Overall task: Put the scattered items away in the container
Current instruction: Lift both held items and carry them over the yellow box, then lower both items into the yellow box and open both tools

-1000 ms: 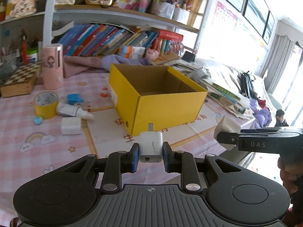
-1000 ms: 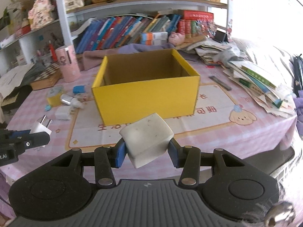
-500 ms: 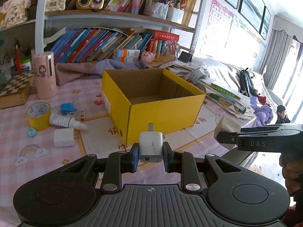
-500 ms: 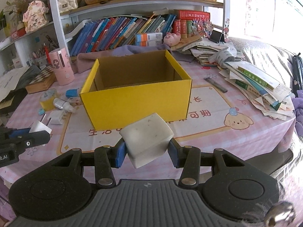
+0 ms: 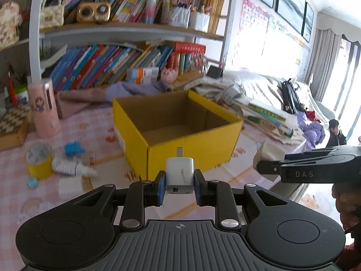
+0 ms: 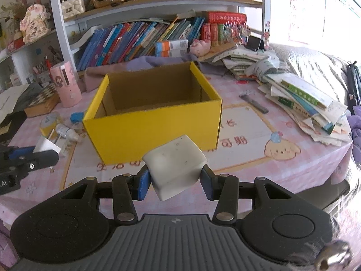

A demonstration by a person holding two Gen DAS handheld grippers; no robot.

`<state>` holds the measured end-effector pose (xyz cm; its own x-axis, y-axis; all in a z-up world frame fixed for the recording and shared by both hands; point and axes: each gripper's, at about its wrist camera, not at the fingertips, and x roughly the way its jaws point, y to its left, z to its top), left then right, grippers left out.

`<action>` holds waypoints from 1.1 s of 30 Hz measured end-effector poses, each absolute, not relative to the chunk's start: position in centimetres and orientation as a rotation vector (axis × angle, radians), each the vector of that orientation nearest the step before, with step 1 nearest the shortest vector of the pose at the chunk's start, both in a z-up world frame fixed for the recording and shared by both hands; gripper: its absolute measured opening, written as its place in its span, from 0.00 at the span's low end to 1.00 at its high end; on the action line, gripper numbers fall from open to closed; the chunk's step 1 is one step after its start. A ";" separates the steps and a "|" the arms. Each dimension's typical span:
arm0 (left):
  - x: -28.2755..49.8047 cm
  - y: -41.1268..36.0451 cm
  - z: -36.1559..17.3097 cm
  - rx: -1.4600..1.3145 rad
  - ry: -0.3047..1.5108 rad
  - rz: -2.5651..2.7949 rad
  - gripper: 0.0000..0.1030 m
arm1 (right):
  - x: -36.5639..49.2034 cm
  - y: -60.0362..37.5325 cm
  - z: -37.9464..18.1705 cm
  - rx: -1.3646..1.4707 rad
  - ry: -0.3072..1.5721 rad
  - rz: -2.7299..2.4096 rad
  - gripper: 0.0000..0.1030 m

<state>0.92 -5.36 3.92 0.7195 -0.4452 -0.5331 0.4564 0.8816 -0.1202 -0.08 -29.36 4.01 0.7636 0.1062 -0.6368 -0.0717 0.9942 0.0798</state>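
A white plug adapter [image 5: 179, 175] sits clamped between the blue pads of the left gripper [image 5: 179, 188], its prongs pointing forward toward the open yellow cardboard box [image 5: 178, 131], which stands on the pink checked tablecloth [image 6: 282, 169] just ahead. The right gripper [image 6: 175, 181] is closed on a scuffed white block [image 6: 176, 163], tilted in its grip, held in front of the box's near wall and above the table's front edge. Both grippers are level with each other, the left one visible at the left edge of the right wrist view, the right one reaching in from the right edge of the left wrist view. The box shows bare brown cardboard inside. Left of the box lie a roll of yellow tape [image 5: 39, 160], a small white bottle [image 5: 67, 167] on its side, a blue object [image 5: 73, 149] and a white square item [image 5: 68, 185]. A pink cylinder [image 6: 65, 87] stands behind them beside a chessboard [image 6: 42, 100]. Stacked books and papers [image 6: 304, 101] crowd the table's right side; a crowded bookshelf [image 6: 146, 43] runs behind.
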 end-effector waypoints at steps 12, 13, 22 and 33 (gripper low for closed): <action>5.0 -6.7 5.9 0.041 0.519 -0.486 0.24 | 4.9 -30.7 6.7 0.043 0.607 0.137 0.42; 5.4 -6.8 6.0 0.044 0.519 -0.485 0.24 | 5.4 -30.8 7.1 0.048 0.597 0.146 0.43; 10.4 -8.5 7.1 0.084 0.495 -0.445 0.24 | 11.8 -31.8 9.7 -0.013 0.509 0.251 0.43; 15.5 -12.1 5.0 0.180 0.578 -0.367 0.24 | 20.5 -31.0 7.6 -0.197 0.603 0.451 0.43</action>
